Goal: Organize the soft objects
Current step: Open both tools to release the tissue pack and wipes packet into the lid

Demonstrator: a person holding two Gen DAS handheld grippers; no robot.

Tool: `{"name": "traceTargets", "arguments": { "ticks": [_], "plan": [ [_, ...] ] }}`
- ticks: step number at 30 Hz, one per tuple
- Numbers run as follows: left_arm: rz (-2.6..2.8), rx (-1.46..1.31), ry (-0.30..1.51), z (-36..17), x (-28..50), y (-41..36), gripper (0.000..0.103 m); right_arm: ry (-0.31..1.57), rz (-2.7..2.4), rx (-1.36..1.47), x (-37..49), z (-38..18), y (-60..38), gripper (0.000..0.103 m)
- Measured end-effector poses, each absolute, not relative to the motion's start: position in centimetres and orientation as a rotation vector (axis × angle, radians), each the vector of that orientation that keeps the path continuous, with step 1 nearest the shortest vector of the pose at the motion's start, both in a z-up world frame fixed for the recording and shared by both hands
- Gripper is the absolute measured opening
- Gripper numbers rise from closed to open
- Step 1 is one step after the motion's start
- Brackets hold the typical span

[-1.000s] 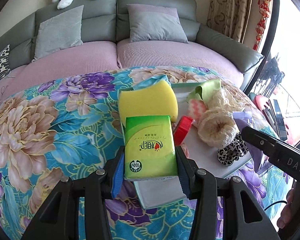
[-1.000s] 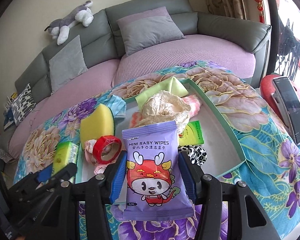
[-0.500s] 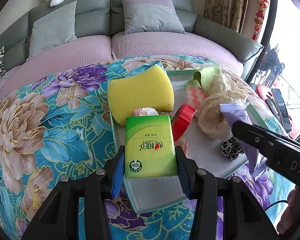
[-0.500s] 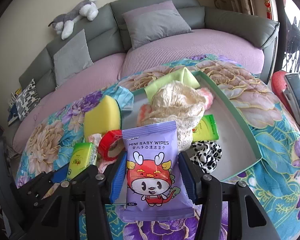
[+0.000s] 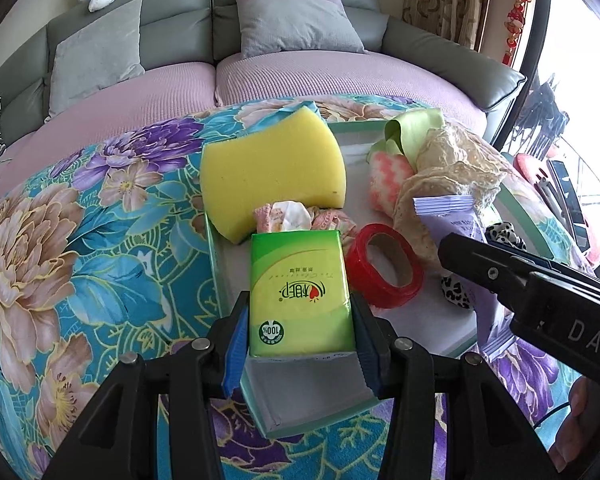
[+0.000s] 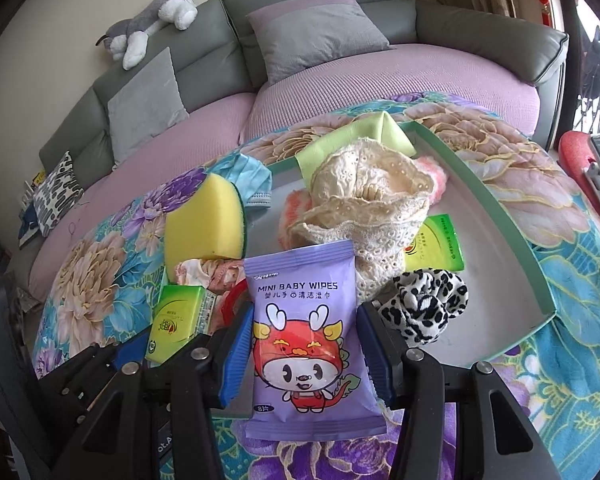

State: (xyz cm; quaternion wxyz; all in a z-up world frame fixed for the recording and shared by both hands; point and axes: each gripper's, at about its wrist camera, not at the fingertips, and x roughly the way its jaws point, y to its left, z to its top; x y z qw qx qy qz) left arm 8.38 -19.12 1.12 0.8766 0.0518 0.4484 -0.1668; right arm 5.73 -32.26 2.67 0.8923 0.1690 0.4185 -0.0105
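The left gripper (image 5: 300, 336) has its jaws clamped on the flanks of the green tissue pack (image 5: 300, 292), whose long axis runs straight ahead from the jaws; just beyond its far end lie the red tape roll (image 5: 384, 268) and yellow sponge (image 5: 272, 176) inside the tray (image 5: 536, 216); the right gripper (image 6: 306, 354) likewise has its jaws clamped on the purple wipes packet (image 6: 306, 332), long axis forward, its far end hanging over the tray's near part; the lace cloth (image 6: 364, 204) lies directly ahead; the left jaws are nearer the tray's left corner on the tabletop (image 5: 80, 220).
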Motion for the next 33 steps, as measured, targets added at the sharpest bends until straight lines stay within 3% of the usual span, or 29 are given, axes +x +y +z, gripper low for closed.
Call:
{"name": "traceTargets", "arguments": {
  "ticks": [14, 19, 24, 33],
  "plan": [
    [-0.342, 0.133, 0.948, 0.5, 8.9, -19.2, 0.050, 0.869, -0.021, 0.343, 6.3, 2.1, -31.6, 0.056],
    [-0.359, 0.115, 0.956, 0.7, 9.0, -19.2, 0.056, 0.869, -0.021, 0.343, 6.3, 2.1, -31.6, 0.057],
    [-0.373, 0.108, 0.946, 1.2, 8.9, -19.1, 0.066, 0.865, -0.020, 0.352, 6.2, 2.2, -31.7, 0.067],
    [-0.388, 0.083, 0.909, 3.1, 8.4, -18.6, 0.067, 0.824, -0.029, 0.379, 5.5, 3.2, -32.3, 0.068]
  ]
}}
